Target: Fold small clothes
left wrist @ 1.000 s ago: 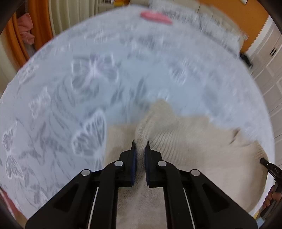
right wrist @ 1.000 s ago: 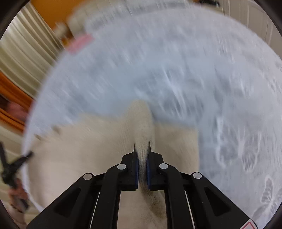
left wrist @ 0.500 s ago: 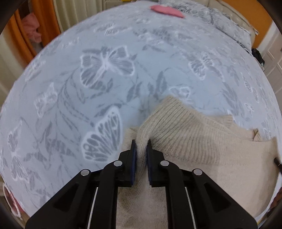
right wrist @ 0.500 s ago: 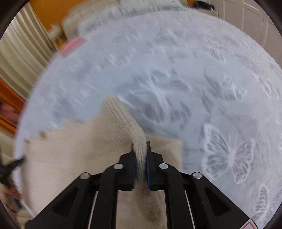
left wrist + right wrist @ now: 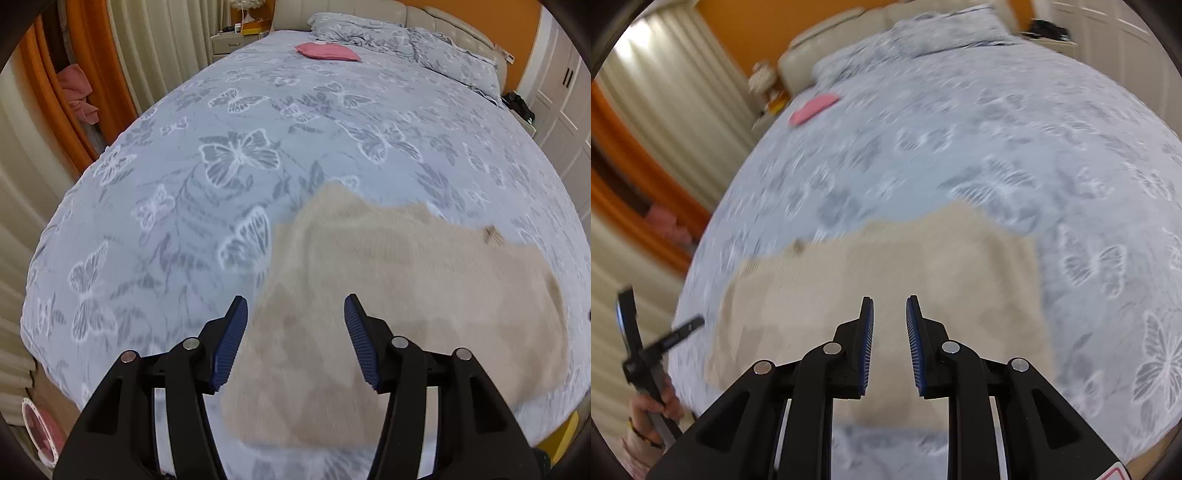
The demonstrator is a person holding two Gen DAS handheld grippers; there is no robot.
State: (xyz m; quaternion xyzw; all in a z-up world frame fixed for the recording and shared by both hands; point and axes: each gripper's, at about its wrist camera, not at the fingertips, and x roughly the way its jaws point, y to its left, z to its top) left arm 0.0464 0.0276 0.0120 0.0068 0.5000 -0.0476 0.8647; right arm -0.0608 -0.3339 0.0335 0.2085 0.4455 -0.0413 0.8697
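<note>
The left gripper (image 5: 295, 325) has just been opening and stands wide, nothing between its jaws. The right gripper (image 5: 889, 325), also just opening, shows a narrower gap, likewise empty. Below both, the cream ribbed knit sweater (image 5: 406, 295) lies folded on the grey butterfly-print bed (image 5: 240, 155).
</note>
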